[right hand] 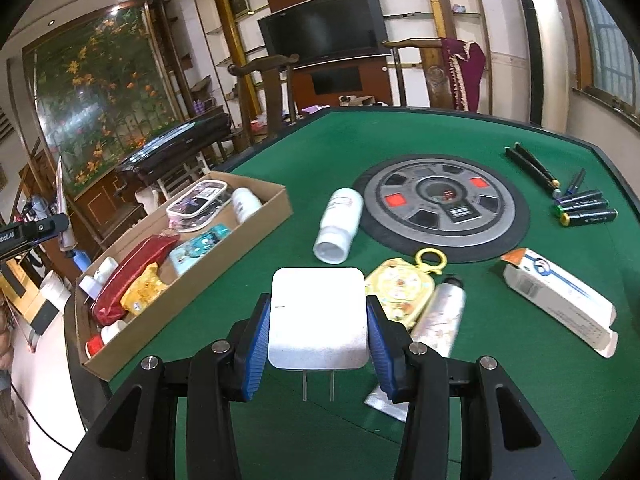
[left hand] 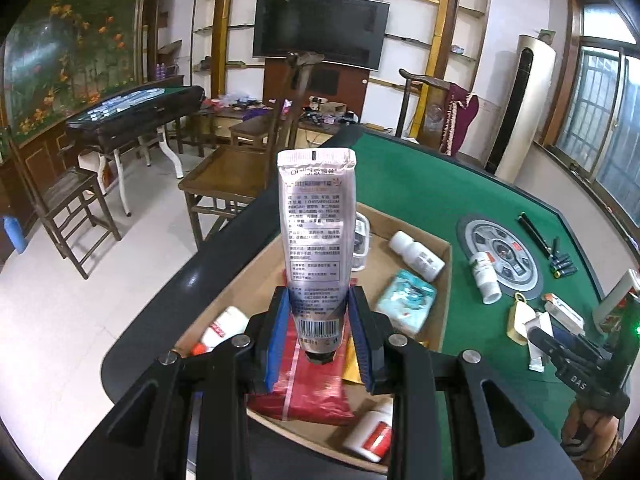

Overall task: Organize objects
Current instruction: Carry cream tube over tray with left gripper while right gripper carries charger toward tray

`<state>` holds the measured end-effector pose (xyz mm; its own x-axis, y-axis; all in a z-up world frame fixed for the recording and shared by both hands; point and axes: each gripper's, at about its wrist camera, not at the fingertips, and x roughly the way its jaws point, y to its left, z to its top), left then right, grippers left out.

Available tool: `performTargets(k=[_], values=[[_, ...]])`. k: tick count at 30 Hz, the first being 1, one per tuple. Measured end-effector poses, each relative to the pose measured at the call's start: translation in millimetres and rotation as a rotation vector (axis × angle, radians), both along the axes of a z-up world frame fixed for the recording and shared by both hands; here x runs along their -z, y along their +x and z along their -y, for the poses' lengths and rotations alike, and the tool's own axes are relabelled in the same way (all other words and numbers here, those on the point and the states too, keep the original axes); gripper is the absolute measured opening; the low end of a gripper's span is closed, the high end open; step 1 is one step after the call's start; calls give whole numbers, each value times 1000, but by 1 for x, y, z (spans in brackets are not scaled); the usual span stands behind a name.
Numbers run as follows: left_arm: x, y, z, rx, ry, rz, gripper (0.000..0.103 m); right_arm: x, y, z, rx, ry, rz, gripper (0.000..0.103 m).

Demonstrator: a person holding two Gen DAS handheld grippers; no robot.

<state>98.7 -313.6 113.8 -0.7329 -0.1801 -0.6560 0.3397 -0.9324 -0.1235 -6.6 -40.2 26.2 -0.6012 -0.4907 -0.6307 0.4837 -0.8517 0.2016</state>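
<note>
My left gripper (left hand: 320, 322) is shut on a silver cream tube (left hand: 316, 232), held upright, cap down, above the cardboard box (left hand: 446, 280). The box holds a red pouch (left hand: 308, 384), white bottles, a tissue pack (left hand: 406, 300) and a clear zip case. My right gripper (right hand: 318, 326) is shut on a white plug charger (right hand: 318, 316), its two prongs pointing toward me, just above the green table (right hand: 280, 184). The box shows at the left in the right wrist view (right hand: 224, 260).
On the green felt lie a white bottle (right hand: 340, 224), a yellow charm (right hand: 404, 292), another silver tube (right hand: 440, 320), a white carton (right hand: 560, 300), marker pens (right hand: 584, 208) and a round grey centre panel (right hand: 444, 204). Wooden chairs stand beyond the table.
</note>
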Motion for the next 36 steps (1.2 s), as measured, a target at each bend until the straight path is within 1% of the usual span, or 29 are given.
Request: performTargets(k=[5,10,18,24,26,29,34,36], values=[[6,-7,22,-15,3,37,29,1,3,11,-22,-1,4,49],[17,-14,35,-28,11,63,29,-1,5,15,-22,-2,-7,49],[28,-19,35,-16,17,83,29,-10,5,28,-57,-24,-5,49],[29,-20,34,3,14,74,29,-23,0,51,-122,-67,12,49],[30,-21,35,9,13,75,29,-25,-4,61,-154,-96,34,49],[33,-21,37,15,19,78,29,-26,-16,76,-203,-162,94,49],[36,-22,40,21,26,75,29,-31,-33,103,-243,-211,137,49],[37,-22,42,19,31,75,29,-28,-43,116,-266,-246,182,49]])
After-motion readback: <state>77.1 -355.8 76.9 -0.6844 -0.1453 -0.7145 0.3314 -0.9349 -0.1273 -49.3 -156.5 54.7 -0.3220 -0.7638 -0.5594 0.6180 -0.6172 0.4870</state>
